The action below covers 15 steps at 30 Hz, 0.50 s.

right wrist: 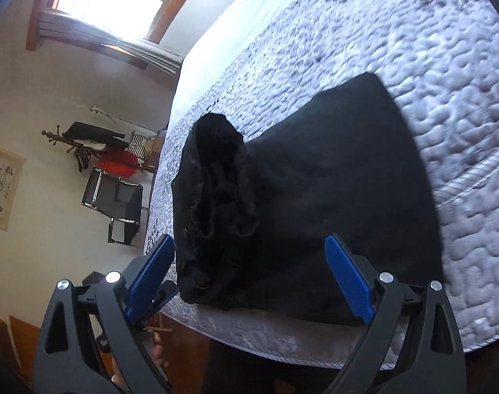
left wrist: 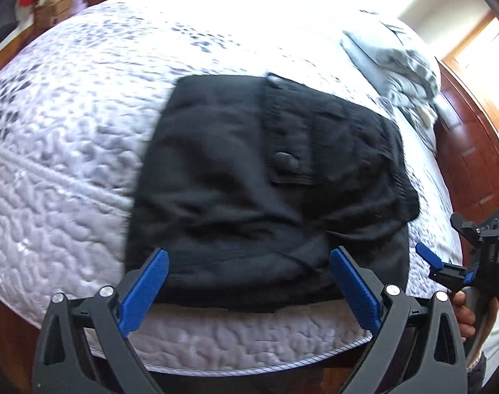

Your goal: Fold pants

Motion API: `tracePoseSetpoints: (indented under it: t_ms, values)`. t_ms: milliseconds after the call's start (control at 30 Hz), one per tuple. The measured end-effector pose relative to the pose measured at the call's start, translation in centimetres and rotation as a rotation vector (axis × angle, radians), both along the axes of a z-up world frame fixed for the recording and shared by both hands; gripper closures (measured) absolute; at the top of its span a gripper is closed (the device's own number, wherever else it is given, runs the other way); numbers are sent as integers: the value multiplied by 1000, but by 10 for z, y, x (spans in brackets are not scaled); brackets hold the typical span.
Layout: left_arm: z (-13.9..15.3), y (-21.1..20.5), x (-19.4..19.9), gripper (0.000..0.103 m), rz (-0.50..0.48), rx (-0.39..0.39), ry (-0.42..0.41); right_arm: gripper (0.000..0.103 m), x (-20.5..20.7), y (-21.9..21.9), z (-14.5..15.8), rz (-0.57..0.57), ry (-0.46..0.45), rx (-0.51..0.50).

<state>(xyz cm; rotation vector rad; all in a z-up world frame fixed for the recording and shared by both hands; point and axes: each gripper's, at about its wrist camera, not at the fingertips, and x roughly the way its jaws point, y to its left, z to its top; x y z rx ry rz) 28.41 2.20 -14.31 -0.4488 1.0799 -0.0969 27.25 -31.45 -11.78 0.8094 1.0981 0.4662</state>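
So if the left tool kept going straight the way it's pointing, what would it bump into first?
Most likely the black pants folded on the bed. The left tool is open and aimed down at their near edge, with nothing between. Depth is hard to judge in this view.

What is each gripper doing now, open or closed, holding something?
Left gripper: open, holding nothing.
Right gripper: open, holding nothing.

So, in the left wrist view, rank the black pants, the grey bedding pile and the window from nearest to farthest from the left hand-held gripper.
1. Black pants: folded on the bed, right ahead of the left hand-held gripper.
2. Grey bedding pile: upper right, near the bed's far side.
3. Window: on the wall beyond the bed, far right.
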Motion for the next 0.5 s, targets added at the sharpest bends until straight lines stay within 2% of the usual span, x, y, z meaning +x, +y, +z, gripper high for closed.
tracePoseSetpoints:
  t_ms: [100, 333, 500]
  values:
    - [-6, 10, 0, 4, 42, 12, 31, 10, 11, 15, -8, 23, 21, 39]
    - [-15, 28, -13, 4, 85, -16, 63, 10, 34, 34, -31, 32, 118, 145]
    - [-19, 39, -22, 4, 110, -24, 68, 8, 49, 49, -31, 50, 131, 151]
